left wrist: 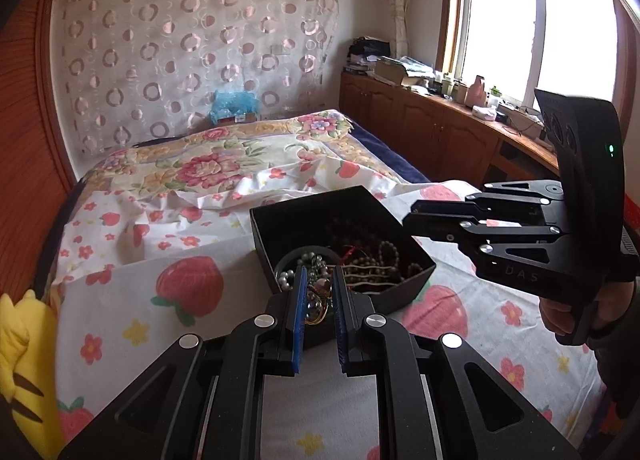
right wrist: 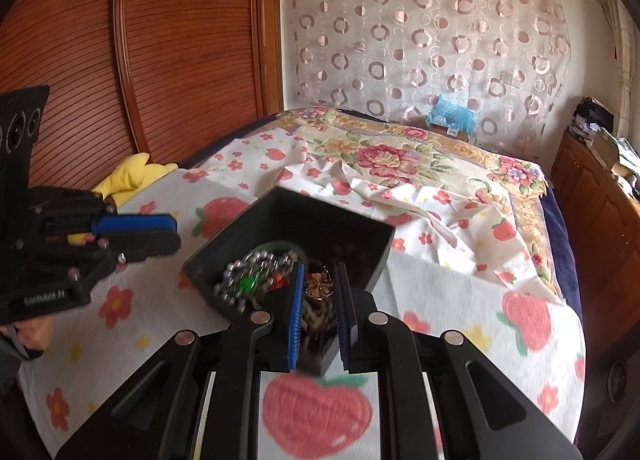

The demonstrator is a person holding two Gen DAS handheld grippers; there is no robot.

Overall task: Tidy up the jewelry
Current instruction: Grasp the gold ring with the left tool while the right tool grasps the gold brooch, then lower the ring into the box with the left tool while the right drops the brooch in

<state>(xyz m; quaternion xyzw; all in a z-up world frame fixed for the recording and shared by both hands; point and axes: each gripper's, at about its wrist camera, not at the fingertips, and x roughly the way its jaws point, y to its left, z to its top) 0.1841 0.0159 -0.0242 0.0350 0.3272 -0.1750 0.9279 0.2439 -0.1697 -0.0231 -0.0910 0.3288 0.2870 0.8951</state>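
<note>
Each view is taken from a wrist, angled down over the bed (left wrist: pixel 120 324) at close range; the box (left wrist: pixel 340 228) (right wrist: pixel 296 220) is shared.

Left gripper (left wrist: pixel 320 280), bottom centre of frame: blue pads nearly together, narrow gap, nothing clamped. Seen thru the gap: jewelry lying in the box behind.

Black box (left wrist: pixel 304 212), centre frame, open-top, sits on the strawberry-print sheet (left wrist: pixel 188 288). Contents: pearl strand (left wrist: pixel 289 275) at the near-left corner; dark bead necklaces (left wrist: pixel 380 260) on the right side. Other pieces tangled, can't tell apart.

Right gripper (left wrist: pixel 412 216), right of frame, points left twd the box, tips over its right rim; fingers close together, empty. Person's hand (left wrist: pixel 568 312) grips its handle, lower right.

Yellow plush toy (left wrist: pixel 22 360), lower-left edge. Floral quilt (left wrist: pixel 224 160) beyond the box, mid frame. Window (left wrist: pixel 536 20) upper right.
</note>
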